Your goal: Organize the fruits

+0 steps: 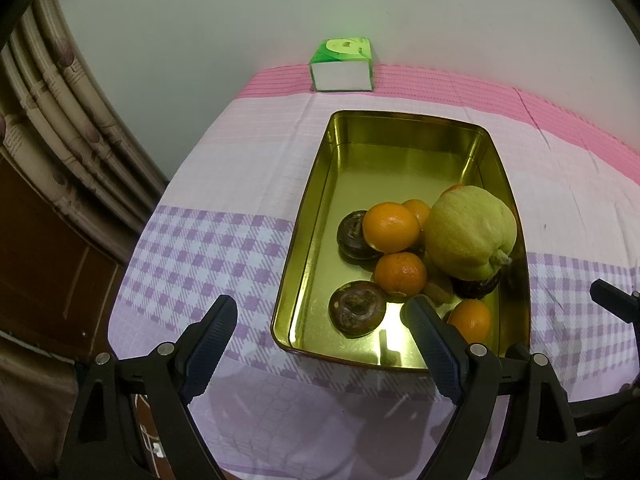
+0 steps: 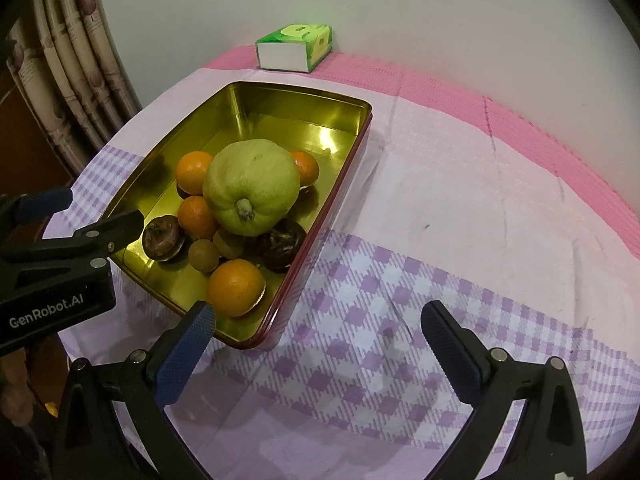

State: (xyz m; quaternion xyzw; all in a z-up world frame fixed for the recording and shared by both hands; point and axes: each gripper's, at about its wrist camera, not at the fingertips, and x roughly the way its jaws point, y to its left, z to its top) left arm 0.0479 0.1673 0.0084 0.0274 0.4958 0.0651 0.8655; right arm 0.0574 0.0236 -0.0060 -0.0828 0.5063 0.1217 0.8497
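**Checked cloth, fruit piled in tin**

Left gripper (image 1: 320, 320) spread, empty; mangosteen (image 1: 357, 308) just ahead between its fingers. Right gripper (image 2: 318, 326) spread, empty, the gold tin (image 2: 168, 140) ahead-left. Left hand nearer. Tin's long axis runs away from both.

Checked cloth (image 2: 460, 208) (pink-edged) bears gold tin (image 2: 240, 120) and tissue box (image 2: 294, 50).

Both cameras look steeply down along their own tongs, from close above the near edge of the tabletop (image 1: 248, 152). The left wrist view faces the gold tin (image 1: 316, 216) nearly head-on, from its short end. The right wrist view stands further right and sees the tin (image 2: 168, 148) slantwise. Both views share the tin, the green tissue box (image 1: 342, 66) and the wall.
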